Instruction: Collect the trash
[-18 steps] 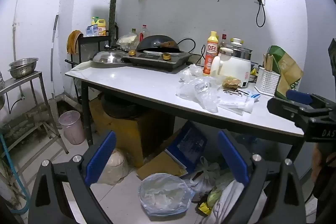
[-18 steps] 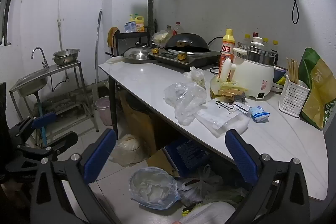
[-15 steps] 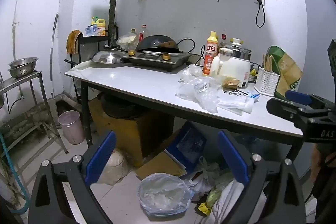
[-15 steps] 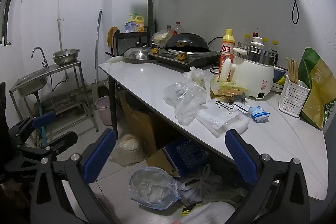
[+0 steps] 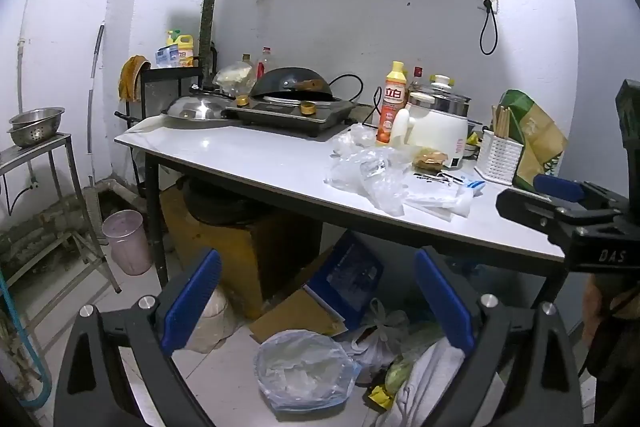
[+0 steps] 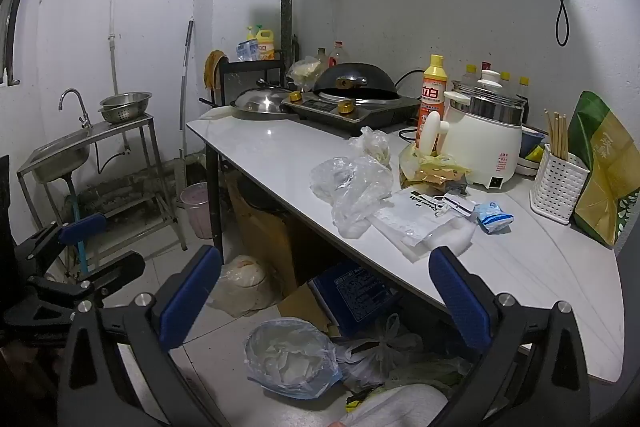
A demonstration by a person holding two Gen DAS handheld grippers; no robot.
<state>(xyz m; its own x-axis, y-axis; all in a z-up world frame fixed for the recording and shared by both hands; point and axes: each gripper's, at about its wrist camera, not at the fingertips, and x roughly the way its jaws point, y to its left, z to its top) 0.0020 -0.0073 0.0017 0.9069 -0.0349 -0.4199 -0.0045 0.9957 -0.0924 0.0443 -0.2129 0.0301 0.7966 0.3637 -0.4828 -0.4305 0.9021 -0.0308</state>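
Both tools hang in the air in front of the white table [image 6: 280, 155], and each grips nothing. The left gripper [image 5: 318, 301] has its blue pads spread wide, as does the right gripper [image 6: 326, 297].

In the right wrist view, the trash lies at about 12 o'clock from the right gripper, on the near half of the tabletop: a crumpled clear plastic bag [image 6: 352, 187] touching a flat white printed packet [image 6: 420, 223], with a small blue sachet [image 6: 494, 217] just beside the packet at its 3 o'clock. A yellow wrapper [image 6: 432, 169] sits at the foot of the white rice cooker [image 6: 482, 143], behind the packet. A smaller knotted bag [image 6: 372, 143] lies at the clear bag's 12 o'clock.

On the floor under the table, at 6 o'clock from the clear bag, a blue-tinted bag [image 6: 290, 361] holds what looks like crumpled paper or plastic; the dimness there leaves it uncertain.
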